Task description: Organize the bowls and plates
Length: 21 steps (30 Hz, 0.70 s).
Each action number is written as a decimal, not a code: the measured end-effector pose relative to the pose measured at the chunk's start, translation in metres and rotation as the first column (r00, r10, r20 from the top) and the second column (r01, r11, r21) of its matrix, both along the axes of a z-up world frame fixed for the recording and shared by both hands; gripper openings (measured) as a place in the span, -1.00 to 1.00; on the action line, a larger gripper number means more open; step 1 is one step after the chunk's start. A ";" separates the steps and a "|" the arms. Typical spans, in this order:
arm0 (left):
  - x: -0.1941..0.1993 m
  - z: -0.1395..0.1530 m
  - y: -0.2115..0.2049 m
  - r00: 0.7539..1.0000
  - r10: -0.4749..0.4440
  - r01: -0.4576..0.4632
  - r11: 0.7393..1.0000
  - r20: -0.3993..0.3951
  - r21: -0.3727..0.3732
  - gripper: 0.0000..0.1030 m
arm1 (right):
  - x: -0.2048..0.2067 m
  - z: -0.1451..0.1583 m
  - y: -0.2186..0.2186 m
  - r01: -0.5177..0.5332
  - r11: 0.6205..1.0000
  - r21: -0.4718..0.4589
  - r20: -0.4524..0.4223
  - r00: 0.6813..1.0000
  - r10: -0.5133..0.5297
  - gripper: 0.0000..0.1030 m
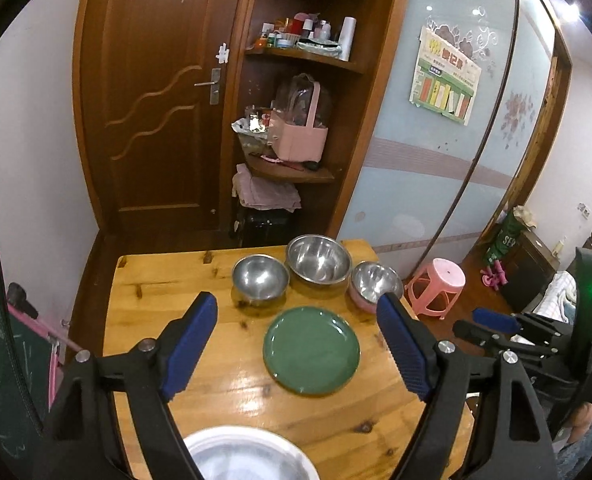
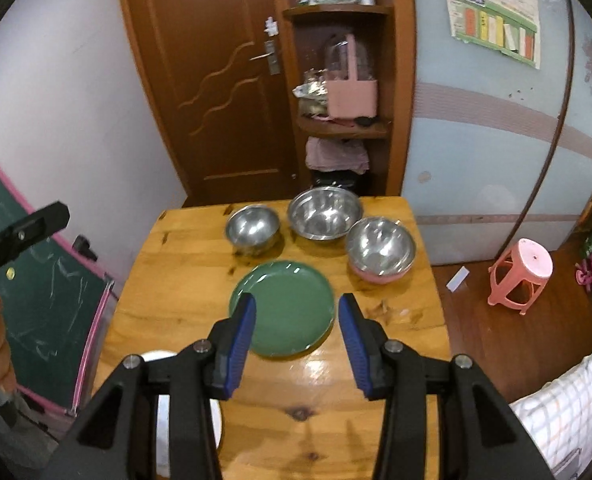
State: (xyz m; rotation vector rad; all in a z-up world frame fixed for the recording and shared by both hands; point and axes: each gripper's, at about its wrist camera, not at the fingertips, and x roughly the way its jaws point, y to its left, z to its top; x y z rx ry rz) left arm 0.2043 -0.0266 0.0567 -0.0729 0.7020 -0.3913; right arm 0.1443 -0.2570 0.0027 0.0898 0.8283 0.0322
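Observation:
A green plate (image 1: pixel 311 350) (image 2: pixel 282 307) lies mid-table. Behind it stand three steel bowls: a small one on the left (image 1: pixel 259 279) (image 2: pixel 252 229), a large one in the middle (image 1: pixel 318 258) (image 2: pixel 324 212), and one on the right with a pink base (image 1: pixel 375 284) (image 2: pixel 379 249). A white plate (image 1: pixel 246 456) (image 2: pixel 164 412) lies at the near edge. My left gripper (image 1: pixel 296 312) is open and empty above the table, over the white plate. My right gripper (image 2: pixel 296 312) is open and empty, hovering above the green plate's near edge; it also shows in the left wrist view (image 1: pixel 491 322).
The wooden table (image 1: pixel 168 280) (image 2: pixel 184 280) is small with drops on all sides. A green chalkboard (image 2: pixel 44 300) leans at the left. A pink stool (image 1: pixel 435 286) (image 2: pixel 521 274) stands on the floor to the right. A door and a cluttered shelf stand behind.

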 end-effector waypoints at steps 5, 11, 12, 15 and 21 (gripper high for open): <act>0.039 -0.015 -0.020 0.999 -0.010 0.010 1.000 -0.039 -0.016 0.57 | 0.026 -0.004 -0.019 0.029 0.999 0.026 -0.025 0.999 -0.029 -0.16; 0.087 -0.064 -0.044 0.993 -0.012 0.014 1.000 -0.120 0.019 0.57 | 0.065 -0.031 -0.030 0.043 0.998 0.051 -0.111 0.993 -0.038 -0.16; 0.093 -0.074 -0.047 0.990 -0.013 0.017 1.000 -0.142 0.026 0.57 | 0.071 -0.037 -0.031 0.040 0.997 0.062 -0.128 0.991 -0.032 -0.16; 0.116 -0.115 -0.054 0.972 -0.015 0.026 0.999 -0.233 0.048 0.57 | 0.089 -0.064 -0.036 0.041 0.996 0.083 -0.194 0.981 -0.025 -0.16; 0.144 -0.191 -0.053 0.912 0.007 0.021 0.998 -0.410 0.064 0.57 | 0.117 -0.130 -0.040 0.043 0.994 0.105 -0.330 0.944 -0.006 -0.16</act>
